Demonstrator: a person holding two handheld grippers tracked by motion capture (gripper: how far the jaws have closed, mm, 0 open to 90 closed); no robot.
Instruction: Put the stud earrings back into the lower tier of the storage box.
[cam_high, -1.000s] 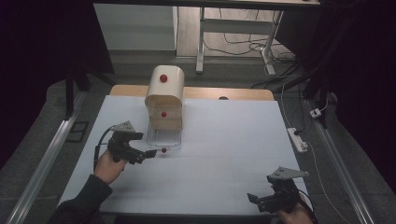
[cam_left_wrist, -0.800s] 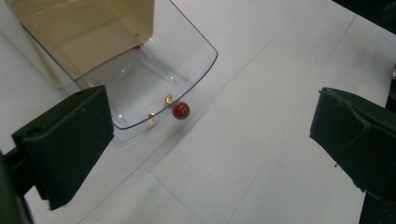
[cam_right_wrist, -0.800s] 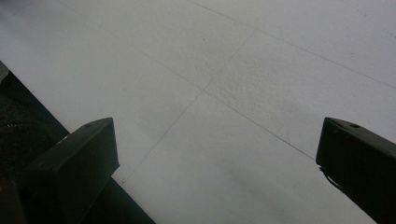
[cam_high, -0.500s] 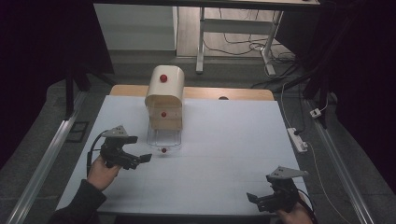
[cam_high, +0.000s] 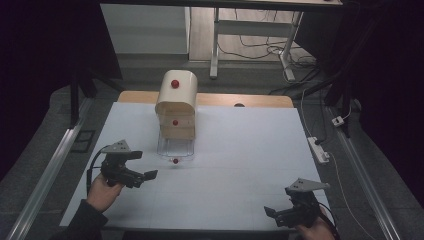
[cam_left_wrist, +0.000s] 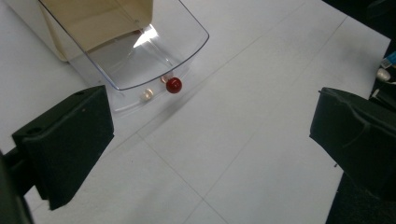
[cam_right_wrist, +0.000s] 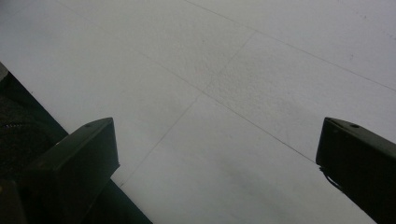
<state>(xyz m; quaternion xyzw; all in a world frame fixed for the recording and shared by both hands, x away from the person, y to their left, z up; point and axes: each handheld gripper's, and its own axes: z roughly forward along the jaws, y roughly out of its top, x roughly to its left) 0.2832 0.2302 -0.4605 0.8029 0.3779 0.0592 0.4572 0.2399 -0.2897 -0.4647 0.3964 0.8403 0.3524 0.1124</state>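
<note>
Here, left tool (cam_high: 146, 170) spread wide near clear drawer (cam_left_wrist: 140, 56) with red knob (cam_left_wrist: 174, 85); right tool (cam_high: 272, 214) spread over white counter (cam_high: 240, 150).

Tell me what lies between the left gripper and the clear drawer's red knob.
Nothing: bare white table separates the left gripper from the red knob, seen in the left gripper view.

One wooden box (cam_high: 176, 102) stands on one desk (cam_high: 240, 165), with one clear drawer (cam_high: 175, 148) pulled out. Three red knobs show: top (cam_high: 174, 83), front (cam_high: 175, 122), drawer (cam_high: 175, 160). Two grippers: left (cam_high: 142, 174), right (cam_high: 272, 214).
</note>
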